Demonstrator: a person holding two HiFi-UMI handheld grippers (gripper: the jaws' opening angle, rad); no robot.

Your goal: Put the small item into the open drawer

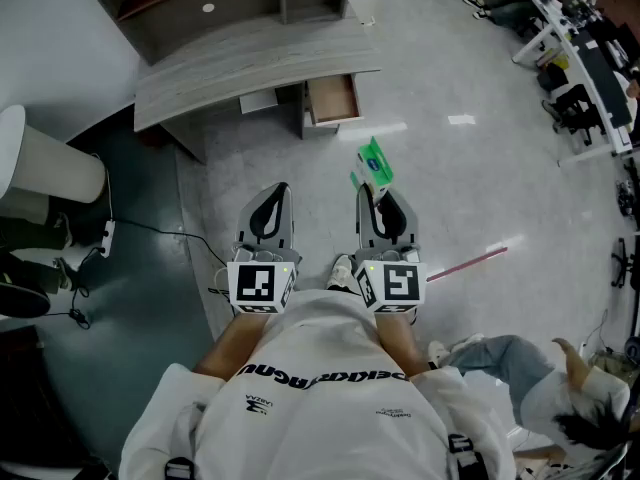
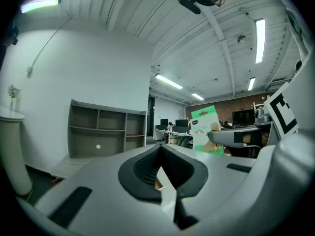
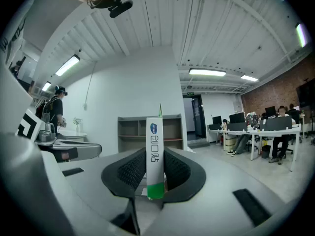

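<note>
The small item is a green and white box [image 1: 376, 163], upright between the pads of my right gripper [image 1: 378, 200], which is shut on it. In the right gripper view the box [image 3: 155, 151] stands narrow edge on, clamped in the right gripper [image 3: 155, 176]. The left gripper view shows the box [image 2: 205, 129] off to its right. My left gripper [image 1: 272, 196] is level beside the right one, its jaws together and empty, as the left gripper [image 2: 160, 173] view confirms. The open drawer [image 1: 333, 101] sticks out from under the grey desk [image 1: 250, 63], ahead of both grippers across bare floor.
A grey shelf unit [image 1: 200, 3] stands behind the desk. A white round stand [image 1: 40, 163] and a cable with a power strip [image 1: 108, 233] lie to the left. A pink stick [image 1: 468, 263] lies on the floor at right; a person [image 1: 540, 378] sits at lower right. Office desks [image 1: 580, 58] fill the far right.
</note>
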